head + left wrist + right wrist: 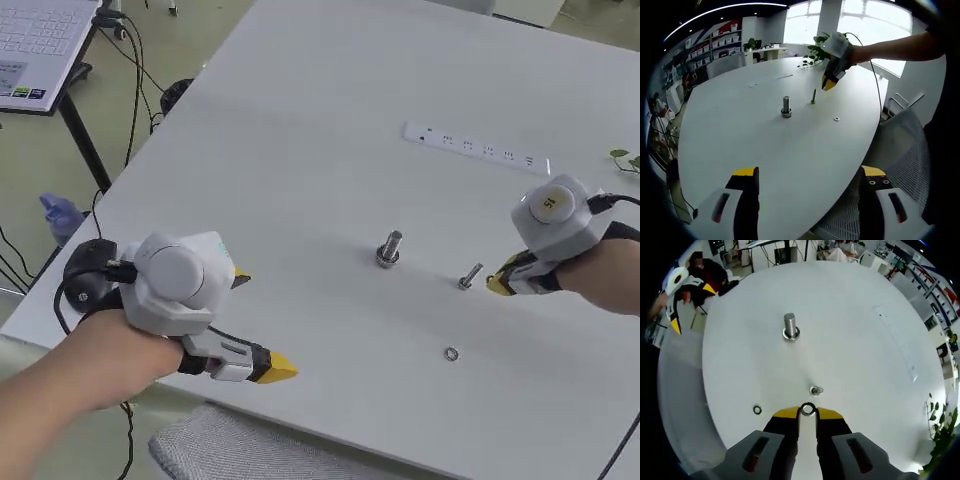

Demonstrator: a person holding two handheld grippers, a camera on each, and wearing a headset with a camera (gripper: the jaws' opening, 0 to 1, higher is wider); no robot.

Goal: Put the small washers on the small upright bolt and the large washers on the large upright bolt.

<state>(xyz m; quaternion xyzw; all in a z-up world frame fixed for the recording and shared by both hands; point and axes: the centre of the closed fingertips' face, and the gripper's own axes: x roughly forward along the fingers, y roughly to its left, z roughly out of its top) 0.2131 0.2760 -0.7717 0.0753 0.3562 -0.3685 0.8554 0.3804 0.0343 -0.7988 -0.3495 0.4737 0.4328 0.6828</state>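
Observation:
The large upright bolt [389, 248] stands mid-table with a washer round its base. To its right stands the small upright bolt [470, 275]. My right gripper [497, 283] hovers just right of the small bolt. In the right gripper view, the right gripper [808, 412] is shut on a washer [808, 409], close above the small bolt [815, 390]. A loose small washer [451, 353] lies flat nearer the front edge. My left gripper [260, 322] is open and holds nothing, at the table's near left. From it I see the large bolt [786, 106] far ahead.
A white power strip [477, 147] lies at the back right of the white table [300, 150]. A grey chair [230, 445] stands at the front edge. A laptop [40, 40] on a stand with cables is off the table's left.

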